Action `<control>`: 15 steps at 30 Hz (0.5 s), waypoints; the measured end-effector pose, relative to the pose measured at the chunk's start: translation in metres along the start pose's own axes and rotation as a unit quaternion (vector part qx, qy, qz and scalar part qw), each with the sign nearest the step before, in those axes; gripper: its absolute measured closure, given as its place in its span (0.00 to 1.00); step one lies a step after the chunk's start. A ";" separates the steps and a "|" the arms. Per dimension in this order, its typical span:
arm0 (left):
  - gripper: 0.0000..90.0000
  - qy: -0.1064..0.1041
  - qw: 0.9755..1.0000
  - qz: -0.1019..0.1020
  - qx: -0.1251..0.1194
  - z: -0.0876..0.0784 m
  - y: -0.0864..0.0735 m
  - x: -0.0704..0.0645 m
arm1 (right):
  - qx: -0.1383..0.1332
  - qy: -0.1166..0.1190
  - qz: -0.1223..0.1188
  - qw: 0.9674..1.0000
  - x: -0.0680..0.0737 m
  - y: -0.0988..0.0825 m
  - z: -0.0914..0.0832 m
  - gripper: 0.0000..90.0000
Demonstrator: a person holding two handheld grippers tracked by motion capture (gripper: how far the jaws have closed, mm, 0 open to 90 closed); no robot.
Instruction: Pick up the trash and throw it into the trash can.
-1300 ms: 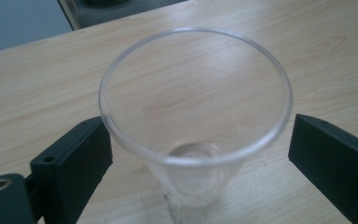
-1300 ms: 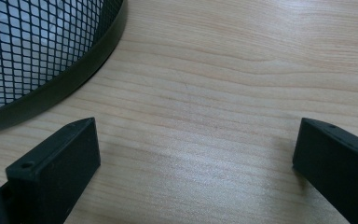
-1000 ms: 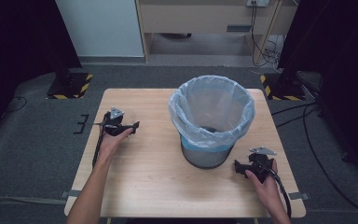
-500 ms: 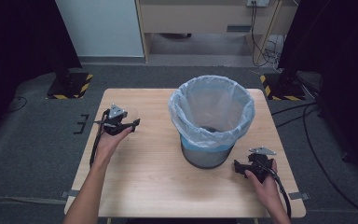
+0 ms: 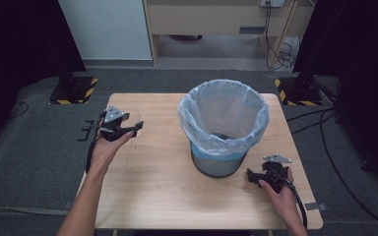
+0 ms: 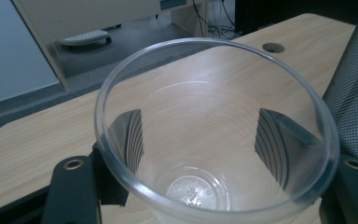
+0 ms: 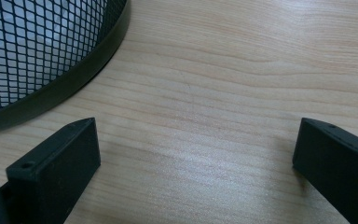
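Broadly, largest first: wooden table (image 5: 152,196) fills the lower middle of the high view. Mesh bin (image 5: 222,129) with a pale blue liner stands right of centre on it; its bottom is mostly lost behind the liner.

My left gripper (image 6: 205,196) is at the left edge of the high view, clenched on a clear plastic cup (image 6: 214,135), one jaw on each side wall, mouth toward the camera. I judge the cup very light, thin-walled, slick, and quick to buckle or crack, so a gentle squeeze low on the wall looks safest. In the high view it is barely visible, being transparent. Whether it holds anything I cannot say for sure; it looks empty.

My right gripper (image 7: 196,163) rests low at the lower right, jaws spread wide over bare wood, holding nothing, just beside the bin's dark base ring.
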State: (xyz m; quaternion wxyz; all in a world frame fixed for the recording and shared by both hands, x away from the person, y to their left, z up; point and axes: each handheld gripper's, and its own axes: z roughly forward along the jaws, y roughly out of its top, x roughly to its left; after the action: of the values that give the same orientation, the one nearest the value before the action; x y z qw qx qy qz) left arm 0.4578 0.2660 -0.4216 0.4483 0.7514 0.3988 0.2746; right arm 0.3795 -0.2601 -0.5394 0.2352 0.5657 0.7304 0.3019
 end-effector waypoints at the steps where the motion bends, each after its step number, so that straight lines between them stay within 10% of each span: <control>1: 0.35 -0.001 1.000 0.004 0.000 -0.001 0.001 -0.001 | 0.000 0.000 0.000 1.000 0.000 0.000 0.000 0.01; 15: 0.36 -0.025 0.999 0.014 -0.016 -0.010 0.027 -0.011 | 0.001 0.004 -0.004 1.000 -0.001 0.000 0.000 0.01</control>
State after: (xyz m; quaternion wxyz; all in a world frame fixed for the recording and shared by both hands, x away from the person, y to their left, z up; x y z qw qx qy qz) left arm 0.4534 0.2537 -0.3940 0.4662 0.7562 0.3727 0.2683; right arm 0.3800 -0.2613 -0.5393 0.2333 0.5616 0.7338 0.3028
